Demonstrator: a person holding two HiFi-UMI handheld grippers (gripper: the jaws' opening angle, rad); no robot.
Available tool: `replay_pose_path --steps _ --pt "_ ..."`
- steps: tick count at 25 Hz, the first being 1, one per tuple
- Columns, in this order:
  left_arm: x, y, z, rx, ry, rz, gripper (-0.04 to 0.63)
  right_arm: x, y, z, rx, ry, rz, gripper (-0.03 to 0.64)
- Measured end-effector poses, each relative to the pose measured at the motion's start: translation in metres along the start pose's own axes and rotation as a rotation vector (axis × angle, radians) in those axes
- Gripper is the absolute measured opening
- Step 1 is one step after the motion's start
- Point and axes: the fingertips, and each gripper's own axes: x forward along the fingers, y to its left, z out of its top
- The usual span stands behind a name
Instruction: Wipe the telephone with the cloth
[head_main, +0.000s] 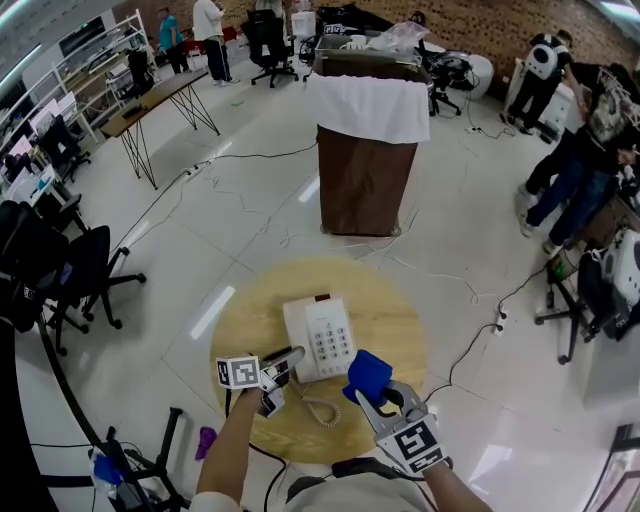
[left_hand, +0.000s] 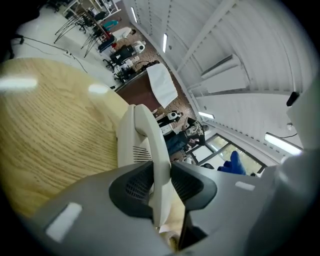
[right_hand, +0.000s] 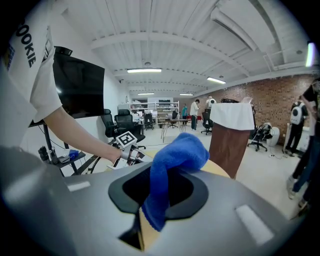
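A white telephone with a grey keypad lies in the middle of a round wooden table. Its handset rests along the phone's left side, with a coiled cord trailing toward me. My left gripper is at the handset's near end. In the left gripper view the jaws press on both sides of the handset. My right gripper hovers just right of the phone's near corner, shut on a bunched blue cloth. The cloth sticks out above the jaws in the right gripper view.
A brown stand draped with a white sheet is beyond the table. Black office chairs stand at the left. People are at the right. Cables run over the floor around the table.
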Motion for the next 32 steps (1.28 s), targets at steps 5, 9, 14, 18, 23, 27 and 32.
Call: replay_pose_path --steps 5,9,14,18,23,27,32 --pt "0.002 -0.003 0.003 -0.004 -0.017 0.020 0.092 0.004 -0.003 0.001 -0.009 -0.029 0.013 0.063" --pt "0.001 -0.005 0.001 0.002 -0.020 0.045 0.087 0.003 -0.003 0.005 -0.010 -0.042 0.017 0.063" --pt "-0.005 -0.014 0.005 -0.003 -0.060 0.036 0.084 0.002 0.002 0.012 -0.016 -0.057 0.025 0.063" --pt "-0.007 -0.027 0.004 0.005 -0.078 0.024 0.083 0.000 0.006 0.021 -0.031 -0.062 0.034 0.063" --pt "-0.014 -0.062 0.014 0.017 -0.154 -0.034 0.083 0.000 0.017 0.037 -0.045 -0.080 0.053 0.063" --pt "-0.025 -0.095 0.022 0.047 -0.222 -0.070 0.083 0.004 0.031 0.050 -0.058 -0.128 0.082 0.063" --pt "-0.039 -0.126 0.035 0.061 -0.294 -0.096 0.083 0.010 0.053 0.063 -0.083 -0.160 0.112 0.063"
